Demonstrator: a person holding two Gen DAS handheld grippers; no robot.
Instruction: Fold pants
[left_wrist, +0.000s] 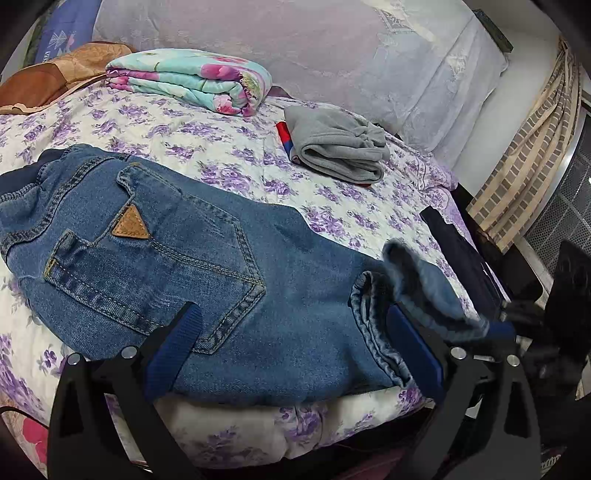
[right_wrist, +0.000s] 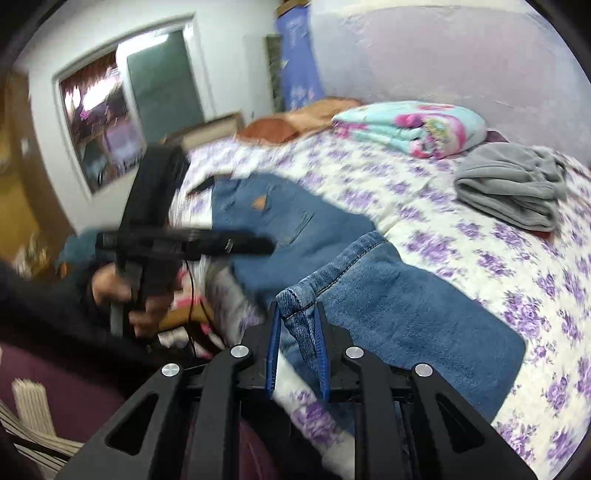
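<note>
Blue denim pants (left_wrist: 207, 266) lie on the floral bedspread (left_wrist: 229, 155), back pocket with a tan triangle patch up, waistband to the left. My left gripper (left_wrist: 291, 332) is open, its blue pads over the seat and thigh of the pants, apart from the cloth fold. My right gripper (right_wrist: 297, 332) is shut on the hem of a pant leg (right_wrist: 299, 295), lifting it so the fleecy lining (right_wrist: 406, 314) shows. The lifted leg end also shows blurred in the left wrist view (left_wrist: 424, 288). The left gripper and the hand holding it appear blurred in the right wrist view (right_wrist: 147, 236).
A folded grey garment (left_wrist: 336, 147) and a folded turquoise floral blanket (left_wrist: 192, 77) lie farther back on the bed. A pale headboard cover (left_wrist: 295, 48) rises behind. The bed's right edge meets a curtain (left_wrist: 535, 147). A dark item (left_wrist: 458, 243) lies at that edge.
</note>
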